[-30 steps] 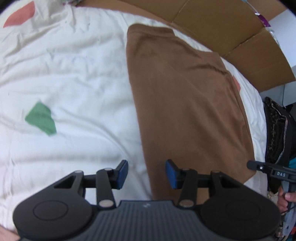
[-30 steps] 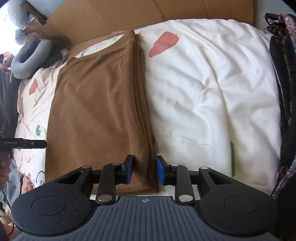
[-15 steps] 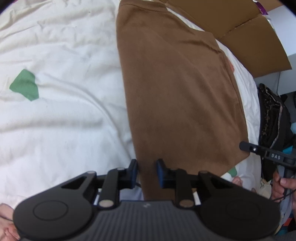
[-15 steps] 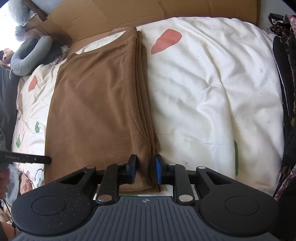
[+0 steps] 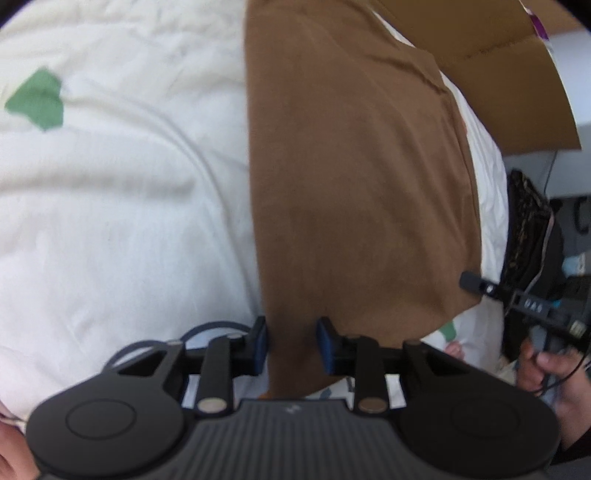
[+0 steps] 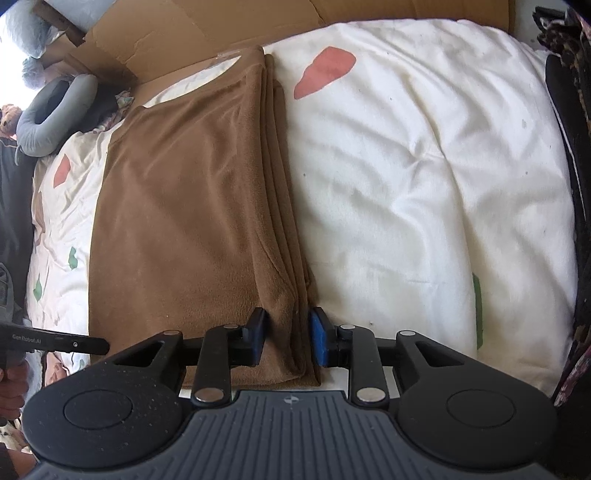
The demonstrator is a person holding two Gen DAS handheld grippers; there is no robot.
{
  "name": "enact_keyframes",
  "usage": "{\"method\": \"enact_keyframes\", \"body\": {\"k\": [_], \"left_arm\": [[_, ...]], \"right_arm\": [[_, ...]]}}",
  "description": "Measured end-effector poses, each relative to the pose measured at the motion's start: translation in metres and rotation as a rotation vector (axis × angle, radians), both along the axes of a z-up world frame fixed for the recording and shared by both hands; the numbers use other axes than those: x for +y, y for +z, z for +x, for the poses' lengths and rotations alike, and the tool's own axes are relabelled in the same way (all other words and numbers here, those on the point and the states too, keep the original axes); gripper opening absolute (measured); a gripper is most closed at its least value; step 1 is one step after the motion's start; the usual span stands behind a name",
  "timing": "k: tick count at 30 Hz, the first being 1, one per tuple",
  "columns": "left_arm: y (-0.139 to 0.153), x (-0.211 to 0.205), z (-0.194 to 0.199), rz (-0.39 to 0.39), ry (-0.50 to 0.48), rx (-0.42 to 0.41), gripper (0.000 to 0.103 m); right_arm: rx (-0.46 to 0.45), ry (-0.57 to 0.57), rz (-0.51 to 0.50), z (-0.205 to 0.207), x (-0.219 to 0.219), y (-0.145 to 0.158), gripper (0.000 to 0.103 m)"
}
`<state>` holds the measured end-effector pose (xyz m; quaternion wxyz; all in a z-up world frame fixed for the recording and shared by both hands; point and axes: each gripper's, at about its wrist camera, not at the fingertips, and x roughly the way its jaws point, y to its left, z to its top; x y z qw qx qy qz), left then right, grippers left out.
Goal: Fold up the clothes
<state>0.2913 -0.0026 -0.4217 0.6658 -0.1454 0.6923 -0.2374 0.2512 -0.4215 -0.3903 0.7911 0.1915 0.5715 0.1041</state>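
Across the white duvet [image 6: 424, 177] one folded brown garment [image 6: 184, 221] is laid, its long axis running from the near edge towards the cardboard [image 6: 221, 22]. Two grippers are counted: since earlier, the left gripper [image 5: 291, 345] has been lowered over the near-left corner, the right gripper [image 6: 286, 341] over the near-right; both jaws are opening narrowly, cloth between.

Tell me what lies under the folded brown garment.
The brown garment lies on a white quilt with red and green patches. The quilt directly beneath is covered, so nothing there can be seen.
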Motion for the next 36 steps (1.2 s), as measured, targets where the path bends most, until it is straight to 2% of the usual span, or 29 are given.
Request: {"method": "enact_keyframes", "body": {"k": [4, 8, 13, 15, 17, 20, 28, 36], "left_arm": [[-0.005, 0.000, 0.001, -0.038, 0.035, 0.037, 0.030], [-0.005, -0.007, -0.004, -0.041, 0.001, 0.027, 0.028], [-0.008, -0.008, 0.000, -0.025, -0.006, 0.028, 0.011], [-0.003, -0.013, -0.001, -0.003, -0.036, 0.012, 0.009], [0.001, -0.016, -0.002, 0.009, -0.052, 0.011, 0.007], [0.007, -0.014, 0.001, 0.008, -0.055, 0.027, 0.007], [0.031, -0.002, 0.005, -0.001, -0.087, 0.012, 0.006], [0.041, 0.013, 0.012, 0.031, -0.121, -0.006, 0.006]], "right_arm": [[0.015, -0.013, 0.016, 0.000, -0.002, -0.002, 0.033], [0.018, -0.010, 0.018, -0.001, -0.001, -0.003, 0.033], [0.015, 0.003, -0.003, 0.002, 0.003, -0.005, 0.034], [0.010, 0.009, -0.015, 0.002, 0.006, -0.003, 0.028], [0.006, 0.012, -0.019, 0.002, 0.007, 0.000, 0.018], [0.010, 0.003, -0.004, 0.000, 0.006, 0.006, 0.010], [0.056, -0.003, 0.085, -0.006, 0.005, 0.020, 0.009], [0.124, 0.088, 0.139, -0.021, 0.022, 0.019, 0.007]]}}
